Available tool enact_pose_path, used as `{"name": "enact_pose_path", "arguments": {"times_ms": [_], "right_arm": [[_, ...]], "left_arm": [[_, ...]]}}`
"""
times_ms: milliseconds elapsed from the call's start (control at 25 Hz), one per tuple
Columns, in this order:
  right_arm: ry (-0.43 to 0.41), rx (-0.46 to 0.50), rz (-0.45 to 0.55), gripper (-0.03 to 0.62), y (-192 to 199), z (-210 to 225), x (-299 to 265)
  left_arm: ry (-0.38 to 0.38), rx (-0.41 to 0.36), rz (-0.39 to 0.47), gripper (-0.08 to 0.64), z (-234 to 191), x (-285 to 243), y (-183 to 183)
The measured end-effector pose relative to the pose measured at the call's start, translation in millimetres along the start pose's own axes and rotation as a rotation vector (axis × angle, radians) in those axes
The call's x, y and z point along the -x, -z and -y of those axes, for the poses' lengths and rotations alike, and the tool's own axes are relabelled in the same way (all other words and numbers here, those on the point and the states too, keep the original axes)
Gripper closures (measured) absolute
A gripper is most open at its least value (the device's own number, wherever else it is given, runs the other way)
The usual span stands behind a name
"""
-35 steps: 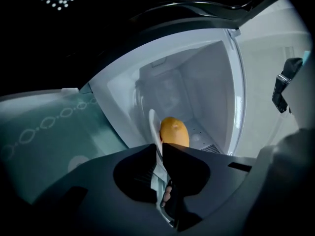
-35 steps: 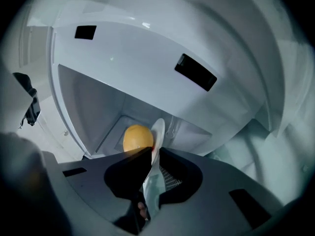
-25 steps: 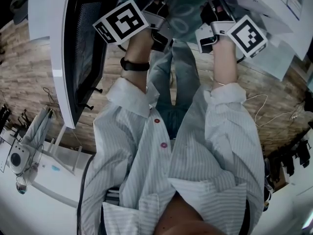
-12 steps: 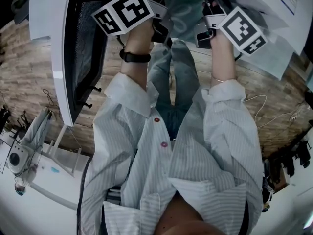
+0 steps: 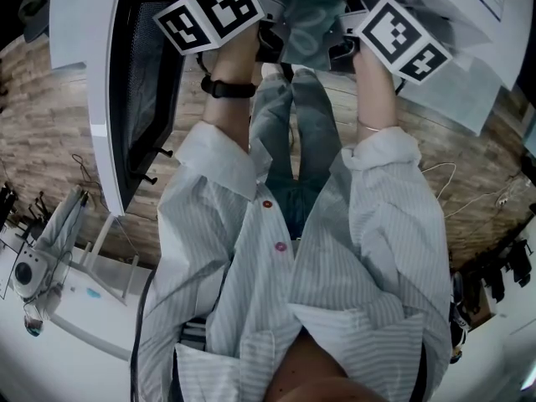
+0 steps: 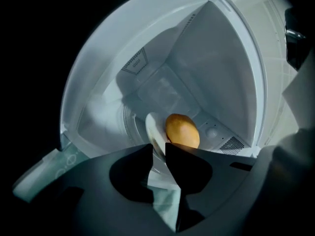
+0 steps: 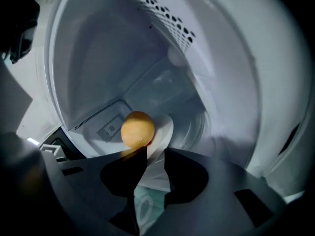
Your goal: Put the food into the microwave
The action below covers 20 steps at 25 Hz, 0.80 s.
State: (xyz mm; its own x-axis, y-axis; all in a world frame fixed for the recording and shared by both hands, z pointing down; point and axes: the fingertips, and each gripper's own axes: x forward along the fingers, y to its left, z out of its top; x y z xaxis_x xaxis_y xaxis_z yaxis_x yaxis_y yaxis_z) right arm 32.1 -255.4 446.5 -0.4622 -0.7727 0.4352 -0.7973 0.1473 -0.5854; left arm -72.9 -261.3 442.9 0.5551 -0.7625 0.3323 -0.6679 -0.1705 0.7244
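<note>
A round orange-yellow food item (image 6: 182, 131) (image 7: 137, 129) lies on a white plate (image 6: 153, 130) (image 7: 164, 132) inside the white microwave cavity (image 6: 216, 68) (image 7: 98, 63). My left gripper (image 6: 158, 150) has the plate's near rim in the narrow gap between its opening jaws. On the other side my right gripper (image 7: 155, 154) straddles the rim as well, its jaws opening wider. Neither gripper's pads seem to press on the rim. In the head view only the marker cubes (image 5: 209, 8) (image 5: 399, 38) and both forearms show; the jaws are hidden at the top edge.
The microwave's door (image 5: 138, 99) stands open at the left of the head view. A teal patterned mat (image 5: 311, 25) lies under the cavity's mouth. Papers (image 5: 469, 99) lie at the right, with a white device (image 5: 75, 283) and cables (image 5: 452, 182) on the wooden floor.
Both marker cubes have shifted toward the top of the head view and rolled. The hands reach further toward the microwave.
</note>
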Motion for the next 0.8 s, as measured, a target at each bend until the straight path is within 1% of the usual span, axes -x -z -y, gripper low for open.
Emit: {"name": "enact_pose_path", "arguments": {"times_ms": [200,320,480,600,680,800], "right_arm": [[0.014,0.038,-0.005,0.468,-2.3,-1.6,-4.4],[0.038,0.069,-0.005,0.46,-2.8,-1.2,-6.1],[0.064,0.112,-0.014,0.444,-3.5,-0.7,-5.9],[0.087,0.159,-0.023,0.425,-2.6,0.1,-4.7],[0.106,0.201,-0.029,0.42,-1.4,1.0,-4.0],[0.104,0.22,-0.029,0.419,-1.3,-0.5,-2.6]], "left_arm": [[-0.064,-0.126,-0.02,0.454,1.1,-3.4,-4.0],[-0.082,-0.17,-0.027,0.434,0.9,-5.7,-5.0],[-0.093,-0.229,-0.054,0.425,2.2,-7.0,-3.7],[-0.1,-0.249,-0.064,0.42,2.9,-5.6,-2.4],[-0.114,-0.256,-0.063,0.399,0.3,-2.9,-4.1],[-0.111,-0.235,-0.057,0.396,-4.2,1.4,-6.9]]}}
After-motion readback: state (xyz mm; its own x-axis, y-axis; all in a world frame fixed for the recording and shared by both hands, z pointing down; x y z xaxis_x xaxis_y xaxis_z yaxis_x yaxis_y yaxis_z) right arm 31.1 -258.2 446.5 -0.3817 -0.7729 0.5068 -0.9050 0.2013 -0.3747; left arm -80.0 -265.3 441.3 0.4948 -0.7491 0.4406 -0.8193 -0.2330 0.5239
